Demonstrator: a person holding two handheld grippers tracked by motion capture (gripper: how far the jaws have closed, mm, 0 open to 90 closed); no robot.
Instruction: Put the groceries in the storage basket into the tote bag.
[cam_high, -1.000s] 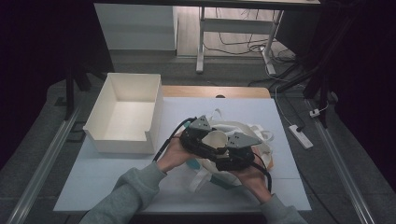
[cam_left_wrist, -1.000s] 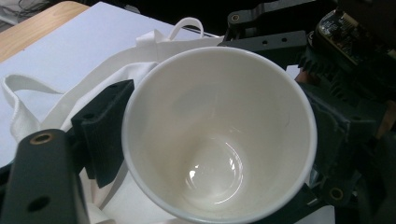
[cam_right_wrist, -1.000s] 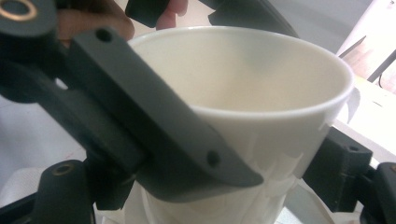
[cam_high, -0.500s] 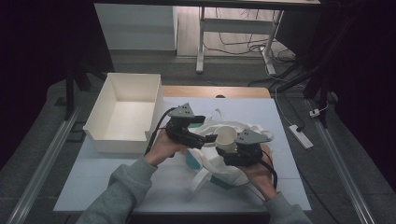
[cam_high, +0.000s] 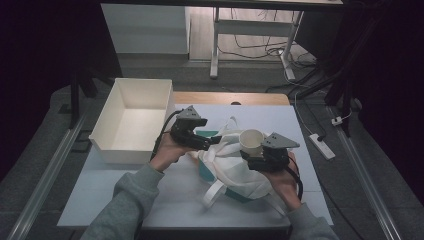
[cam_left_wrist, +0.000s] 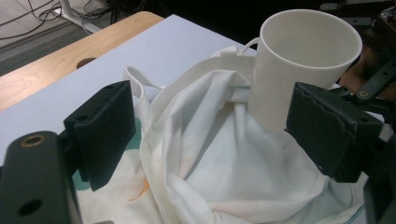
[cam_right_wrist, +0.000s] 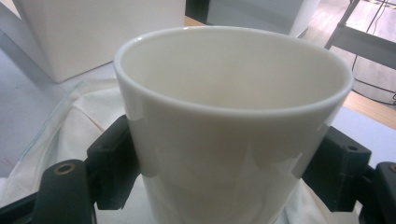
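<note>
Your right claw (cam_high: 254, 153) is clamped on the upright white cup (cam_high: 251, 143), held over the white cloth bag (cam_high: 235, 167) on the surface (cam_high: 175, 195). Your left claw (cam_high: 212, 142), jaws apart, straddles the bag's bunched edge beside the cup.
</note>
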